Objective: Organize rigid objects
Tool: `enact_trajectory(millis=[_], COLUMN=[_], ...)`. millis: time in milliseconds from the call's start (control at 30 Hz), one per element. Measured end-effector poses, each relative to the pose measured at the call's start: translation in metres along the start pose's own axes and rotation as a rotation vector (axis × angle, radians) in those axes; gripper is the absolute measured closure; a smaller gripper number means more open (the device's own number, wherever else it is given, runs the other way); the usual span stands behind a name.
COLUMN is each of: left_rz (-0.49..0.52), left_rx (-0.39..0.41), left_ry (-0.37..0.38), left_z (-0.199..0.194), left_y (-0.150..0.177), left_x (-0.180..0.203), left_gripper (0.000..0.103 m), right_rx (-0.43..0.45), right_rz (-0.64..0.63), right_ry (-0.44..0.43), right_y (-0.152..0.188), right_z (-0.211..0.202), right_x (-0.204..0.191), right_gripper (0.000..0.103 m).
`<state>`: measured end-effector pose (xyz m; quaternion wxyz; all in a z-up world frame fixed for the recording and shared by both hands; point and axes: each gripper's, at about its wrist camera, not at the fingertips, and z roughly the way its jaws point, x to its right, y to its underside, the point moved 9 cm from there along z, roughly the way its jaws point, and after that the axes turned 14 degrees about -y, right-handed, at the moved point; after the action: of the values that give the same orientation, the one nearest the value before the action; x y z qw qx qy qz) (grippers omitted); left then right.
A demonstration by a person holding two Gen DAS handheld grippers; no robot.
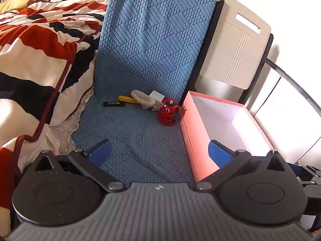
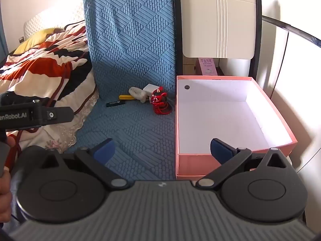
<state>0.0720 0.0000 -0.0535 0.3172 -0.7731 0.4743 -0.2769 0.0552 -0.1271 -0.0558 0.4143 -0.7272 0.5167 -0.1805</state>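
On a blue quilted mat (image 1: 128,132) (image 2: 128,128) lie a black stick-shaped device (image 1: 114,104) (image 2: 115,103), a yellow tool (image 1: 126,99) (image 2: 125,97), a fluffy cream object (image 1: 143,99) (image 2: 138,94), a small white block (image 1: 156,96) (image 2: 149,89) and a red toy figure with cord (image 1: 167,113) (image 2: 159,103). An open pink box with a white inside (image 1: 187,138) (image 2: 177,132) stands right of them, holding no task objects. My left gripper (image 1: 159,152) and right gripper (image 2: 162,150) are both open and empty, well short of the objects.
A red, white and black blanket (image 1: 40,46) (image 2: 46,60) is piled on the left. A white panel (image 1: 234,46) (image 2: 218,20) stands behind the box. The left gripper's body (image 2: 36,114) shows at the left of the right wrist view.
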Motion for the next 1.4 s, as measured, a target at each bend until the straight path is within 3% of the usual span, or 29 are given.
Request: enact_trajectory(millis=[533,967,1400], left_rz=[-0.004,0.035,0.059], left_rx=[-0.014,-0.010,-0.025], left_ry=[-0.033,-0.014,-0.047], left_z=[0.010,0.006,0.017], left_y=[0.000,0.004,0.006], left_x=[-0.006,0.015,0.025], left_gripper=[0.000,0.000,0.000], right_rx=[-0.005,-0.001,0.012], right_rz=[0.011,0.022,0.022], right_ry=[0.000,-0.001,-0.033], right_y=[0.006,0.010,0.003], right_z=[0.011,-0.002,0.002], right_x=[-0.001,0.011,0.022], right_gripper=[0.000,0.000,0.000])
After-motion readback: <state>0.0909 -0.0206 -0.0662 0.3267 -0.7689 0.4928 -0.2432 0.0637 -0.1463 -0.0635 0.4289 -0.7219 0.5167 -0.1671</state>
